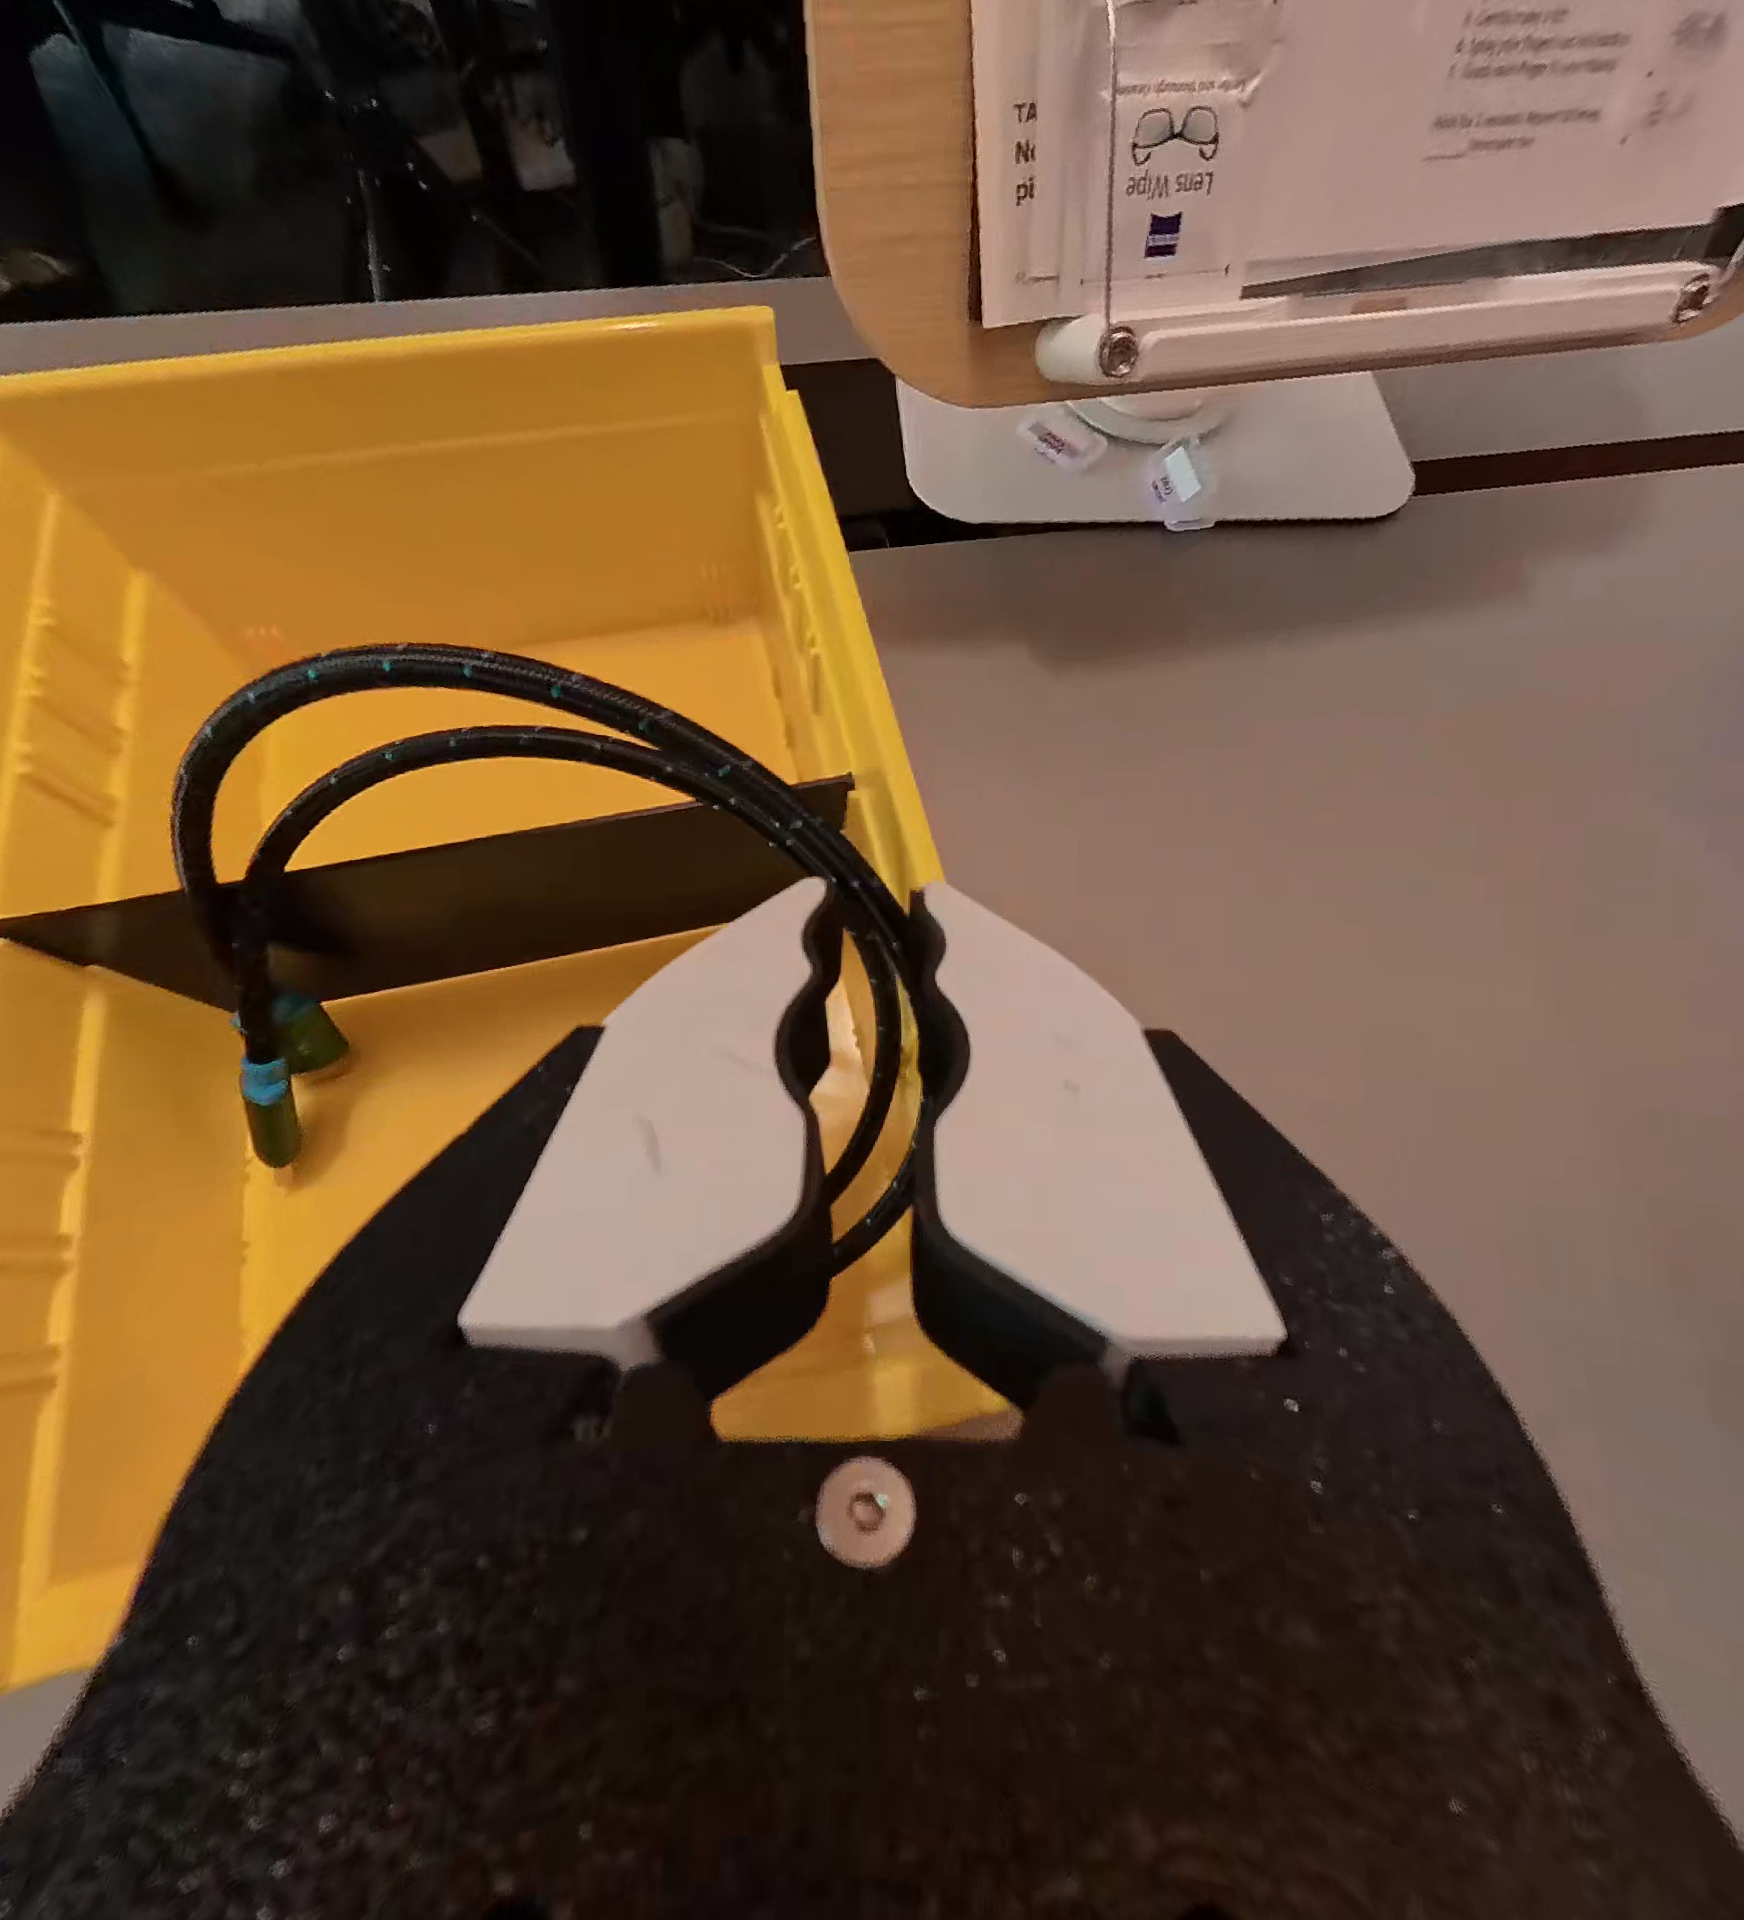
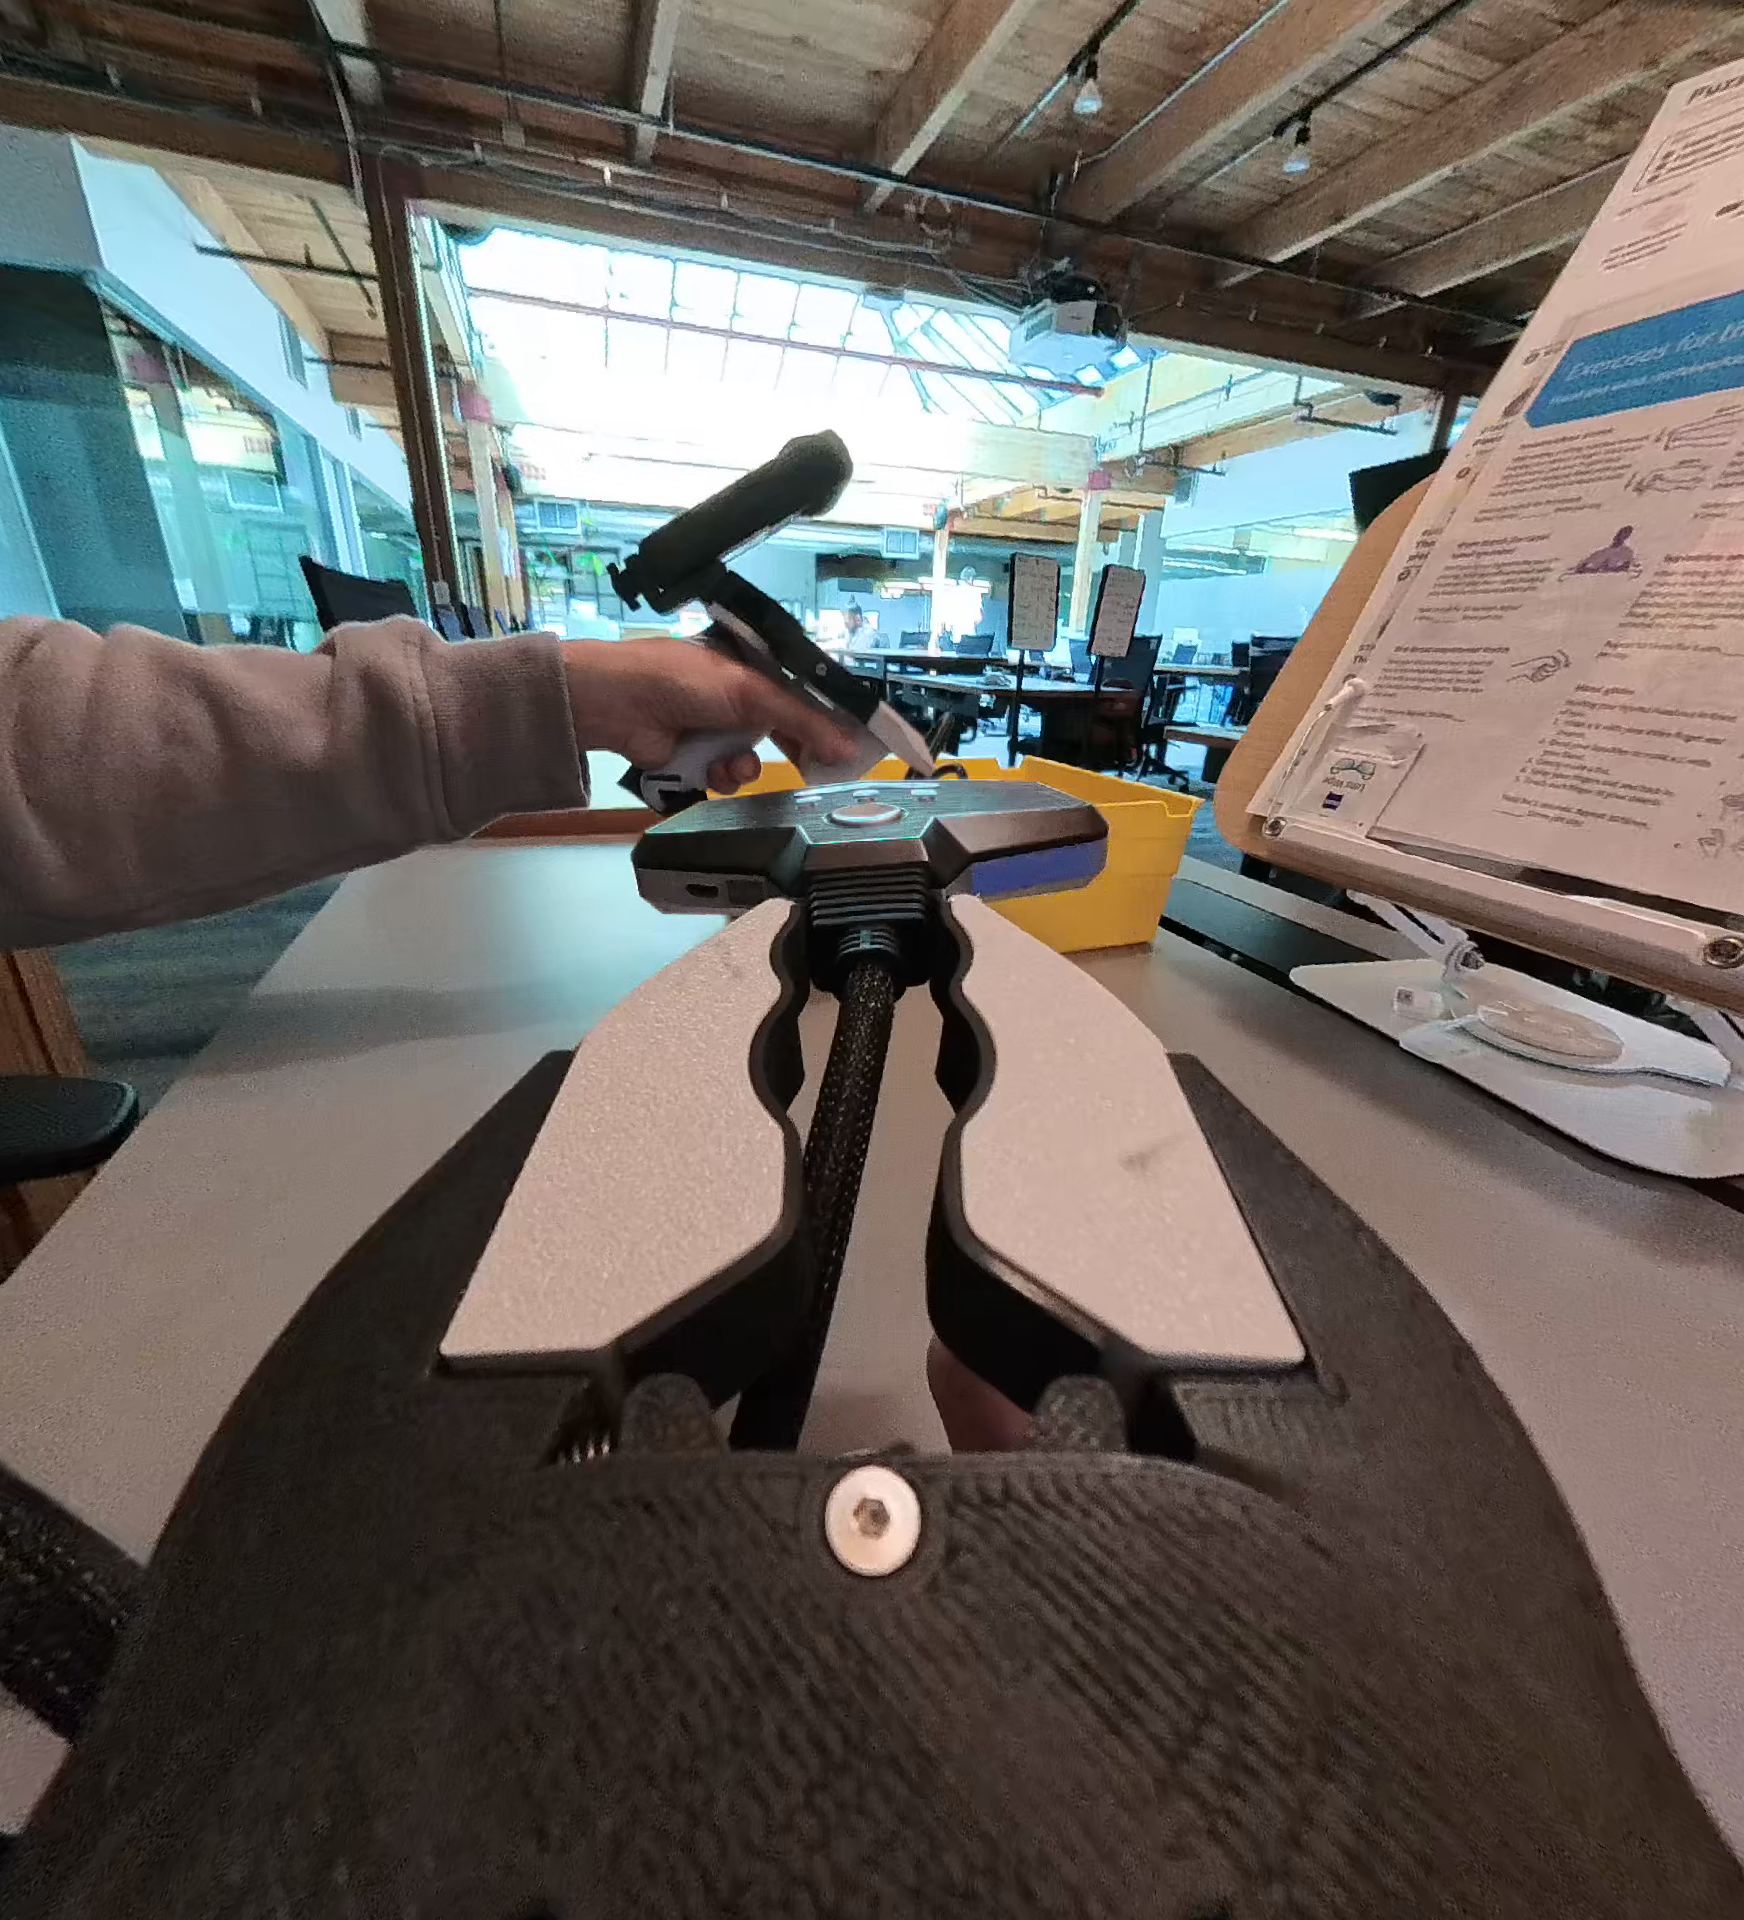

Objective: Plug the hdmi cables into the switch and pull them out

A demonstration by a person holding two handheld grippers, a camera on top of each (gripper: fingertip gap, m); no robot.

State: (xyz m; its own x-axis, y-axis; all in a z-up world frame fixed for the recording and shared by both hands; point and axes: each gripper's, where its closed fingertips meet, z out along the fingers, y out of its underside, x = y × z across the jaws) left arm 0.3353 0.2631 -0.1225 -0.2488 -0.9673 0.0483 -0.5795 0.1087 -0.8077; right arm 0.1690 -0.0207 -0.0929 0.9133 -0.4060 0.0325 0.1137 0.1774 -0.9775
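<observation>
In the left wrist view my left gripper [image 1: 870, 904] is shut on two black braided HDMI cables [image 1: 535, 675]. They arch up from between the fingers and down into a yellow bin [image 1: 380, 457]. Their two plugs [image 1: 274, 1107], wrapped in blue tape, hang near the bin floor by a black divider [image 1: 556, 883]. In the right wrist view my right gripper [image 2: 868, 920] is shut on the ribbed cable collar of the black HDMI switch [image 2: 863, 821]. The switch's own braided cable [image 2: 842, 1132] runs back between the fingers. The left gripper [image 2: 904, 743] shows behind the switch, over the bin.
A wooden document stand with papers [image 1: 1367, 156] rests on a white base at the back right of the grey table [image 1: 1367, 883]; it also shows in the right wrist view [image 2: 1574, 644]. The yellow bin [image 2: 1117, 883] sits behind the switch. A sleeved arm [image 2: 224, 748] reaches in from the left.
</observation>
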